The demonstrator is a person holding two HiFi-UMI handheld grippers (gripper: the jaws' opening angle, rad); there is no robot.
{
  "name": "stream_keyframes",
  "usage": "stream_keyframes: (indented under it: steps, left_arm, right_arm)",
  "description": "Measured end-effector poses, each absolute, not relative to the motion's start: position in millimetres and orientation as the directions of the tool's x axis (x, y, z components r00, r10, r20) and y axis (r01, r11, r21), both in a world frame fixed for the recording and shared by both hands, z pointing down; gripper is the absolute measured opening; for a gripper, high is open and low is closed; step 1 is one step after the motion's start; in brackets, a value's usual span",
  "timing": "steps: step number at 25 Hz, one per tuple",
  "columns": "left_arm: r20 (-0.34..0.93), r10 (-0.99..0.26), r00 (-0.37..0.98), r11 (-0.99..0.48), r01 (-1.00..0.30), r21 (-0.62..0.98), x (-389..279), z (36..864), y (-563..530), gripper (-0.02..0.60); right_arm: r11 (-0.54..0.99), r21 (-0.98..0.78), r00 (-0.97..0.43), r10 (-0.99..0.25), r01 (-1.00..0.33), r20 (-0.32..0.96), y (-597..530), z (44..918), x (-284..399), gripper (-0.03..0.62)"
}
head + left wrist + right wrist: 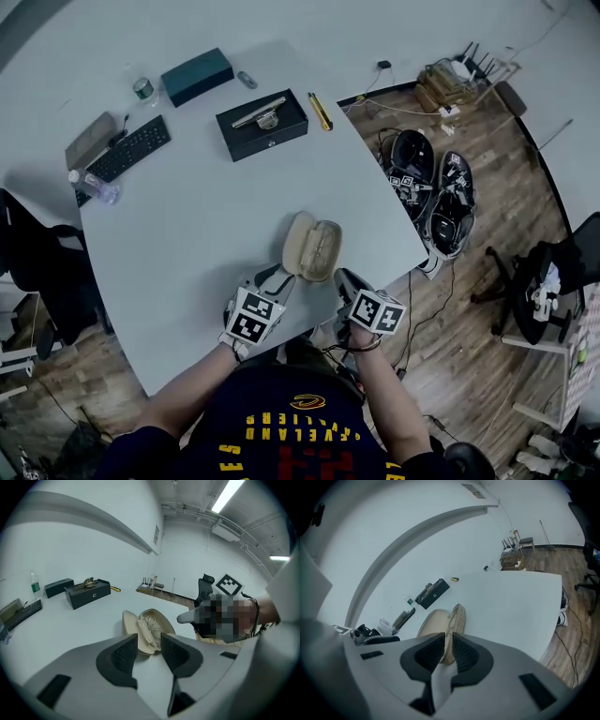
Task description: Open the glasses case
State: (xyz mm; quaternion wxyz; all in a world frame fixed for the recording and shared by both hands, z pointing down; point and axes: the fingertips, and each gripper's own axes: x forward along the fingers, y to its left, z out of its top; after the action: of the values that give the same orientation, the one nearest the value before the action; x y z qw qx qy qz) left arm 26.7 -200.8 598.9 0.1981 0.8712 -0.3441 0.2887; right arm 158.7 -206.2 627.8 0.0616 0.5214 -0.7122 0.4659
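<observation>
The beige glasses case (312, 247) lies open on the white table (206, 225), lid folded out to the left, glasses showing in its right half. In the left gripper view the open case (149, 630) sits just past the jaws. My left gripper (278, 278) hovers at the case's near left end, open, with nothing between its pads (125, 654). My right gripper (345, 278) hangs just right of the case's near end. Its jaws stand a narrow gap apart and hold nothing, and beyond them is the case (440, 625) edge-on.
Farther back on the table are a black box (262, 124), a teal box (196, 75), a yellow tool (320, 110), a keyboard (129, 148) and a bottle (94, 187). The table's front edge runs just below the grippers. Gear (431, 187) lies on the wooden floor at right.
</observation>
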Motion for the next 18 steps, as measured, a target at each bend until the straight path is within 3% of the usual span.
stream_keyframes:
  steps: [6, 18]
  left_arm:
    - [0.537, -0.534, 0.653, -0.681, -0.709, 0.184, 23.9, 546.5, -196.1, 0.163]
    - [0.256, -0.554, 0.792, -0.766, -0.606, 0.216, 33.9, 404.2, -176.4, 0.161]
  right_arm:
    - [0.133, -0.525, -0.434, -0.745, -0.84, 0.506, -207.1, 567.3, 159.8, 0.049]
    - [0.435, -0.32, -0.519, -0.816, -0.842, 0.254, -183.9, 395.1, 132.0, 0.038]
